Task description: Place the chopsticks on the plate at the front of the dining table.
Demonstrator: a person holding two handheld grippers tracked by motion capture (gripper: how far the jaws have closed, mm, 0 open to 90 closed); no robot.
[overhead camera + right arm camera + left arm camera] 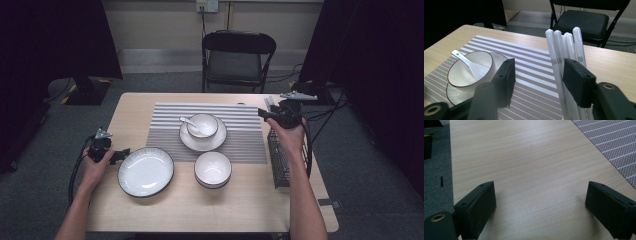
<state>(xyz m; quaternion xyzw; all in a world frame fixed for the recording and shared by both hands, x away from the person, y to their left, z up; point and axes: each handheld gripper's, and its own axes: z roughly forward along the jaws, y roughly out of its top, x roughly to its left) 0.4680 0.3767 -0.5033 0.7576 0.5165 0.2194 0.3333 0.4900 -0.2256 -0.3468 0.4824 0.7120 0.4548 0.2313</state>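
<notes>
Wooden table (165,210) carries striped placemat (240,140), plate (145,171), stacked bowls (213,169), wire basket (278,160).

Four white chopsticks (566,50) stand bunched and nearly upright beside the right gripper's (537,75) pad, rounded ends up, small grey marks mid-shaft.

A black folding chair (238,59) stands on grey carpet (150,82) beyond the table, dark curtains (50,40) flanking it.

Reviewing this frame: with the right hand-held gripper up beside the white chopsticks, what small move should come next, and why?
Probably shift the right hand-held gripper slightly sideways so the white chopsticks sit between its jaws, then close. The jaws stand apart, and the chopsticks lean against one jaw's inner edge rather than being pinched. The left hand-held gripper rests open beside the large plate.
</notes>
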